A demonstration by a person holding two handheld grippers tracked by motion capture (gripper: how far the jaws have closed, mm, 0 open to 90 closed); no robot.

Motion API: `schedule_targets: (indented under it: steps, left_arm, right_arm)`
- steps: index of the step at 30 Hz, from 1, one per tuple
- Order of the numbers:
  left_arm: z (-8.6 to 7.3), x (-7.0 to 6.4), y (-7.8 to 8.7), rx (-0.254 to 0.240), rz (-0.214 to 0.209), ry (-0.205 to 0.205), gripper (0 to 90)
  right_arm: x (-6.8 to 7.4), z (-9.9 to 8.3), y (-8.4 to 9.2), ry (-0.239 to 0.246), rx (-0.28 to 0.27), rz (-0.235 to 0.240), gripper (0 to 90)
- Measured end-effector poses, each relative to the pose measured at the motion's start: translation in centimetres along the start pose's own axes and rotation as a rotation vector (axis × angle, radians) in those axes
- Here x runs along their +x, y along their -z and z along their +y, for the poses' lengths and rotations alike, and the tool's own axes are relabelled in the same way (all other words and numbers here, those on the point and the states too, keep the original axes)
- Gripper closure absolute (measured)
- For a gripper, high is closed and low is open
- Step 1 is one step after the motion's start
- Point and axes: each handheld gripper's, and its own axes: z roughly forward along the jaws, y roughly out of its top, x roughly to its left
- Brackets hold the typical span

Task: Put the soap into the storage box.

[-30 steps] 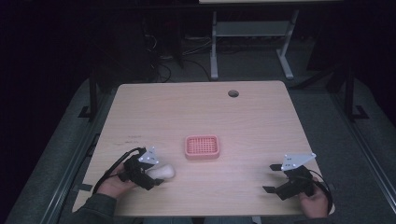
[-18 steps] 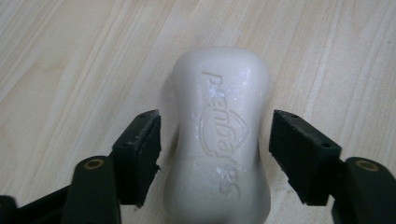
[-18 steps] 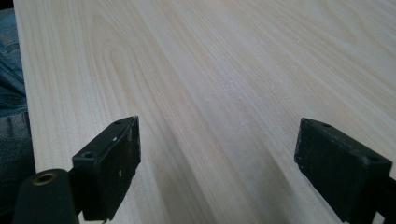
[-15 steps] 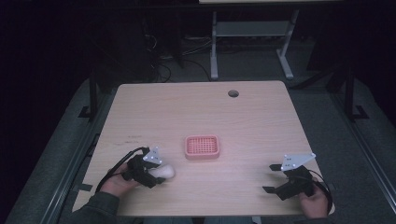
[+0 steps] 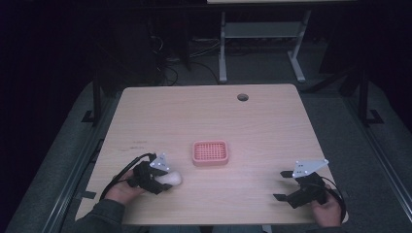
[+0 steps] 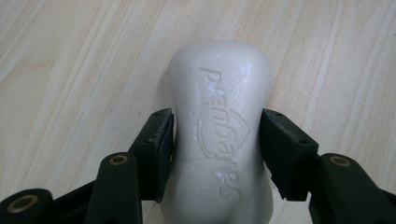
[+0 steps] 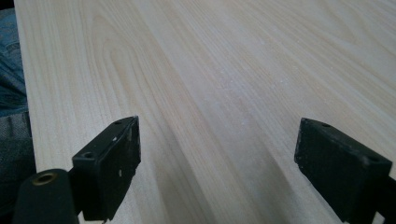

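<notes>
I find the white soap bar lying on the table near the pink soap dish. My left gripper, jaws just closing, clamps its narrowed waist: hard, smooth, likely slippery, so a sound hold. The right gripper stands agape, holding nothing.

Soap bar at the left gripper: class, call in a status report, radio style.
Left gripper jaws just closing, pads now pressed on the white soap bar, bar on the table. Right gripper open, nothing between. Pink soap dish ahead, path unobstructed.
</notes>
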Motion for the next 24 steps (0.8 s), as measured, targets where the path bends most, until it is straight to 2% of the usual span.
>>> schedule_targets:
  steps: [24]
  left_arm:
    - [0.08, -0.06, -0.32, 0.010, 0.002, -0.003, 47.4]
  right_arm:
    - [0.00, 0.00, -0.09, -0.003, 0.003, 0.006, 14.2]
